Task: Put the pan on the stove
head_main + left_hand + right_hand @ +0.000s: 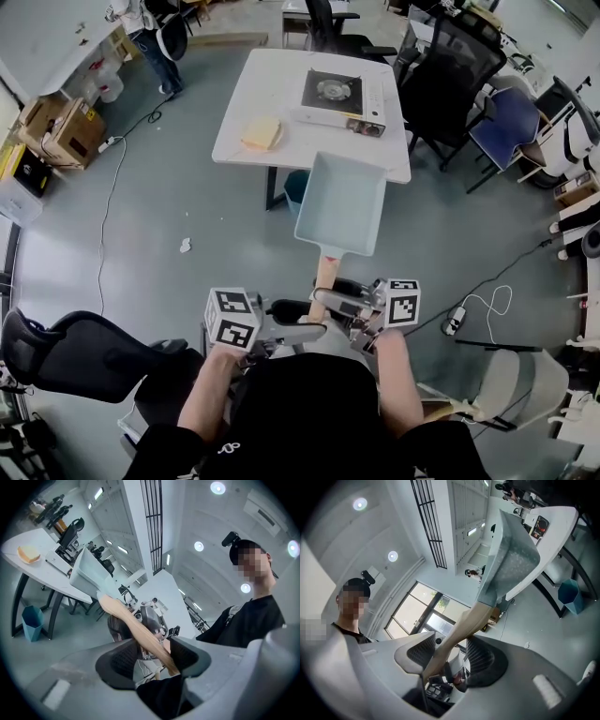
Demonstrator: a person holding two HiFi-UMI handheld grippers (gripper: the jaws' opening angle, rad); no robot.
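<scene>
A square pale-blue pan with a wooden handle hangs in the air in front of the white table. The portable gas stove stands on that table, well beyond the pan. My left gripper and right gripper meet at the handle's near end from either side. In the left gripper view the handle runs between the jaws of my left gripper, against the pads. The right gripper view shows the handle between the jaws of my right gripper, with the pan above.
A yellow sponge-like block lies on the table left of the stove. A teal bin stands under the table. Office chairs crowd the table's right side and another chair is at my left. Cardboard boxes and floor cables lie left.
</scene>
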